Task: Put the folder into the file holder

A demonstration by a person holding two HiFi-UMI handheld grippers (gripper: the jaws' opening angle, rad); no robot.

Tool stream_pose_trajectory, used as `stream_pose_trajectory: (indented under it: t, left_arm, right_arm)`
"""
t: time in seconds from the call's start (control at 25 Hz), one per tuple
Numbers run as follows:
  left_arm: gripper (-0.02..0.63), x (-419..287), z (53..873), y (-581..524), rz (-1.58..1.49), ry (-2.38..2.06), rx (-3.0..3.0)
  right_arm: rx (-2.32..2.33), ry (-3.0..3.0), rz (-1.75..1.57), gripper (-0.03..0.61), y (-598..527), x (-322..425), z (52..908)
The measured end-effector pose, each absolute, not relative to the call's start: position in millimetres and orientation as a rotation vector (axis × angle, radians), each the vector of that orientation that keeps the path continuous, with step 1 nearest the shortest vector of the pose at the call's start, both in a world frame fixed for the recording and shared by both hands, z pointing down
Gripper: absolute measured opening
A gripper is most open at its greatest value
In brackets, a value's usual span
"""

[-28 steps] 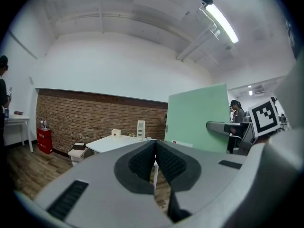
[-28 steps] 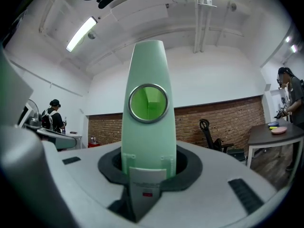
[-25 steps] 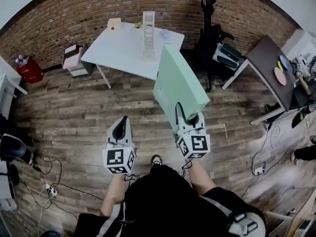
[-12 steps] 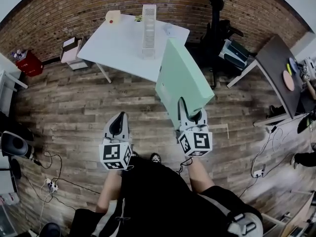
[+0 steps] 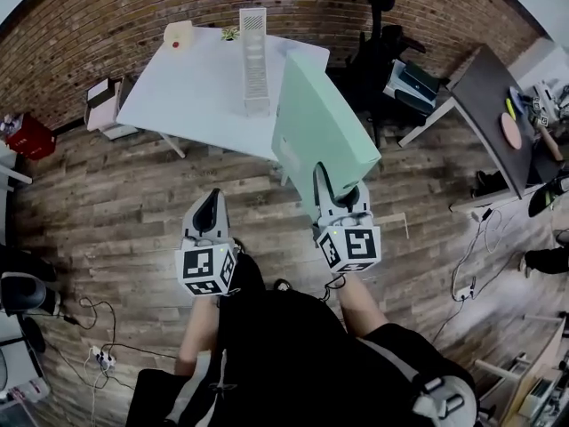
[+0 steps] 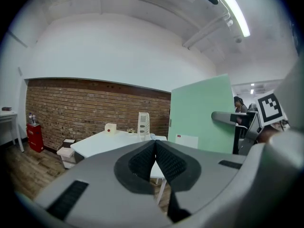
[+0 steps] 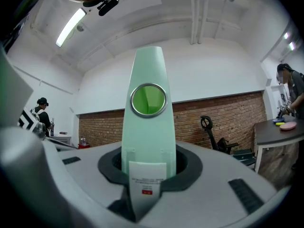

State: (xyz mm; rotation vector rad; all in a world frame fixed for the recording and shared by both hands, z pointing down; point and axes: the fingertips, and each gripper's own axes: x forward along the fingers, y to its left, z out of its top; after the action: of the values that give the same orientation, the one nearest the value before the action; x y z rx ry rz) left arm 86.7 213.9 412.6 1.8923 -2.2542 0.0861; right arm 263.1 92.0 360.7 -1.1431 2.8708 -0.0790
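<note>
Fingers of right gripper (image 5: 340, 194) are clamped on folder (image 5: 316, 132) | left gripper (image 5: 210, 225) closed, empty | holder (image 5: 253, 56) is seen ahead-left of upright folder, right nearer

Office, brick wall (image 5: 107, 34), white desk (image 5: 191, 92), wood floor (image 5: 116, 207)

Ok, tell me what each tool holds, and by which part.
Right tool grips the green folder at its spine edge, near the label. Left tool: shut, empty.
</note>
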Motion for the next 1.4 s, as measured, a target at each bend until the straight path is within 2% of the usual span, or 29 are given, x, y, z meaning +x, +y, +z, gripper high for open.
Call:
stream_pose_trajectory:
  t: [0.72,1.4]
  left_arm:
    - [0.021,-70,403,125,0.065,-2.124,2.018]
    - [0.021,-117,413,43,0.077,-2.063,2.074]
  right_arm:
    - [-1.364,2.730,0.002,0.137,5,129,315]
    - [-1.383,2.735,0.025,0.138,-66,70,319]
